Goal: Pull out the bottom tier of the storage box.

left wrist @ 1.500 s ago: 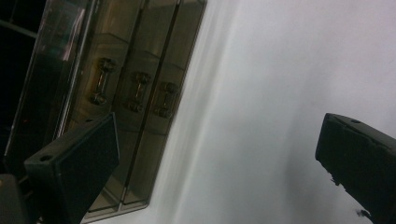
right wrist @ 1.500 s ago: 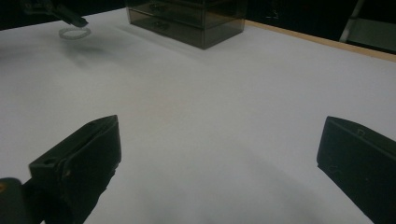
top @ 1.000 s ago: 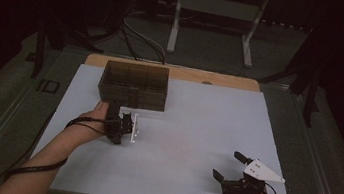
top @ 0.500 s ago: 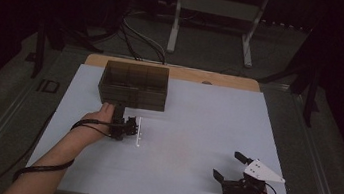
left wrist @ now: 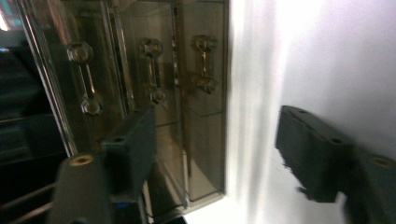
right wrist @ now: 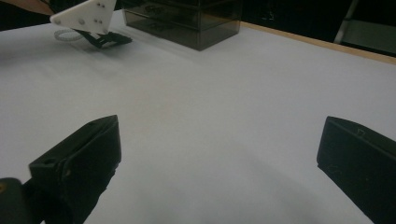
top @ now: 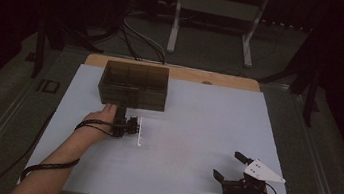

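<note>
**Smoked plastic drawers, and my left claw has closed in on them**

Smoked, see-through plastic is what I am reaching for: the small drawer box [top: 133, 85] sits at the upper left of the table [top: 196, 130], near its far edge. Over the last second my left claw [top: 124, 121] has slid up the frame from a little below the box until it now sits just under the front face, turned on its side. In the left gripper view the three drawer fronts stand close ahead, each with its own little handle [left wrist: 203, 63], and my jaws are spread wide, one black pad [left wrist: 133, 144] against the box side of the frame and the other over bare white table. Nothing is held between them yet.

My right claw [top: 230, 166] has not shifted at all; it rests at the lower right of the table, jaws wide apart, with only white surface between them in the right gripper view and the box [right wrist: 187, 21] far off at the top.

I judge this as the approach ending: the next job is to line up on one handle and close on it to pull a drawer. The left view is blurred, so I cannot tell which handle I am lined up on.
</note>
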Motion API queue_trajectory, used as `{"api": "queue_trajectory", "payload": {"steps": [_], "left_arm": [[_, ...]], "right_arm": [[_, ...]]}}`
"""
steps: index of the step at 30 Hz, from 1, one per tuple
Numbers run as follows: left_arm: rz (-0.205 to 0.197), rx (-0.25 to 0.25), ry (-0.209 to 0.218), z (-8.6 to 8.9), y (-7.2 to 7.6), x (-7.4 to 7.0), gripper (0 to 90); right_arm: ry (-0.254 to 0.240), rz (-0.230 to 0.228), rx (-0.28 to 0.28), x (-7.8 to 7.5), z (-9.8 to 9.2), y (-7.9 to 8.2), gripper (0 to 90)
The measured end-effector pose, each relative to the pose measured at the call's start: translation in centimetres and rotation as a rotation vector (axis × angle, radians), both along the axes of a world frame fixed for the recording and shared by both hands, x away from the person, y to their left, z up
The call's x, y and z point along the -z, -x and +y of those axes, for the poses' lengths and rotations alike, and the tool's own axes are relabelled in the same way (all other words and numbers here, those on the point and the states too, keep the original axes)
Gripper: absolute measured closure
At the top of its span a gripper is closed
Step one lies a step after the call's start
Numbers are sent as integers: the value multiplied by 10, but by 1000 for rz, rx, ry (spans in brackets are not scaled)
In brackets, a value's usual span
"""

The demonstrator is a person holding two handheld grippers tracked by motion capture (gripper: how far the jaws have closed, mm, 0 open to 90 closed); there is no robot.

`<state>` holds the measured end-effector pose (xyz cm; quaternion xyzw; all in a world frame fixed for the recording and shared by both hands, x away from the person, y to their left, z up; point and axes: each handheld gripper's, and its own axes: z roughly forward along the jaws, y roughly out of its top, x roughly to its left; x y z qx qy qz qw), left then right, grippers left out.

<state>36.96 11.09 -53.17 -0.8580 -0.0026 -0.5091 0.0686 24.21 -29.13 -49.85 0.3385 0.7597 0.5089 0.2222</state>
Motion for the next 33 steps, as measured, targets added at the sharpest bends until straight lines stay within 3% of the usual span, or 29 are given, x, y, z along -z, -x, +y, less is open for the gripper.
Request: {"api": "queue_trajectory", "payload": {"steps": [3,20,25,26,29,33], "left_arm": [[-7,20,-25,-1,-1,3,376],[-80,5,-7,-8,-15,14,712],[-70,-9,-7,-7,-18,17,770],[-53,-23,-11,-7,-18,17,771],[-75,-23,8,-5,-20,20,796],[-75,-26,-2,-7,-22,20,796]], "right_arm": [[-1,2,1,0,0,0,0],[-5,0,4,-1,-1,1,0],[-3,-7,11,-2,-2,1,0],[-7,-6,12,-2,-2,1,0],[-7,-1,13,-2,-2,1,0],[-5,0,12,-2,-2,1,0]]}}
